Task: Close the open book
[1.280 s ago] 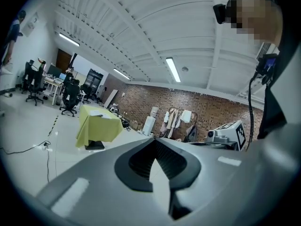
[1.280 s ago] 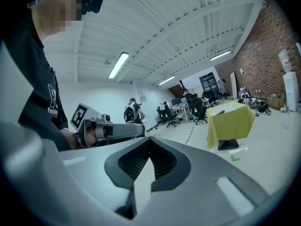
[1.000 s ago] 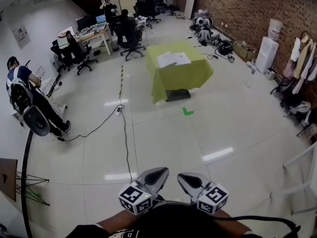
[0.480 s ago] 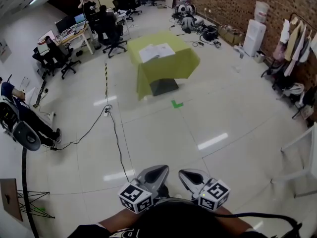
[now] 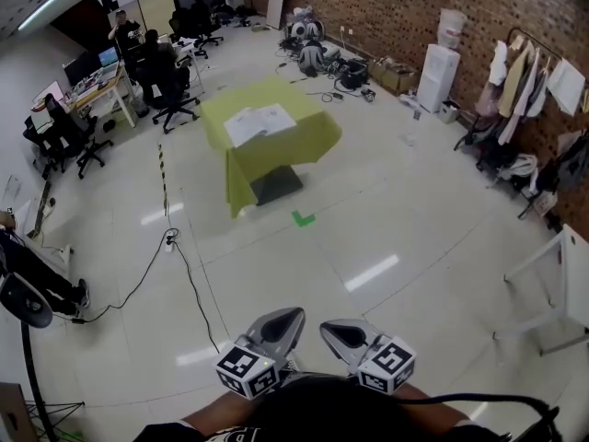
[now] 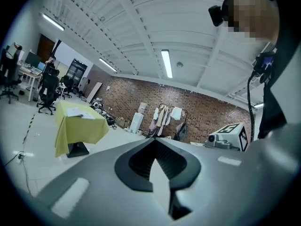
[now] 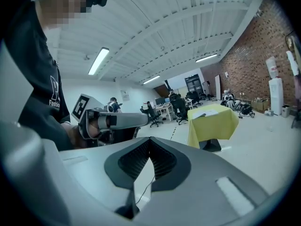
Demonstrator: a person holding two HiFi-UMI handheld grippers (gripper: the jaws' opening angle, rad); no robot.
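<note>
The open book (image 5: 259, 122) lies with white pages up on a small table draped in a yellow-green cloth (image 5: 276, 150), far across the floor in the head view. Both grippers are held close to my body at the bottom of that view, several metres from the table. My left gripper (image 5: 291, 318) and right gripper (image 5: 330, 329) point forward side by side, jaws together and empty. In the left gripper view the book (image 6: 77, 112) is small at the left beyond the left gripper (image 6: 153, 143). The right gripper view has the book (image 7: 207, 113) to the right of the right gripper (image 7: 149, 141).
A black cable (image 5: 189, 279) runs over the tiled floor at the left. A green floor mark (image 5: 302, 218) sits before the table. Desks and office chairs (image 5: 170, 95) stand at the back left, a clothes rack (image 5: 529, 86) along the brick wall, a white table frame (image 5: 552, 284) at the right.
The head view has swung and advanced: the table and book now sit further left and lower in the frame. Both grippers keep the same pose near my body.
</note>
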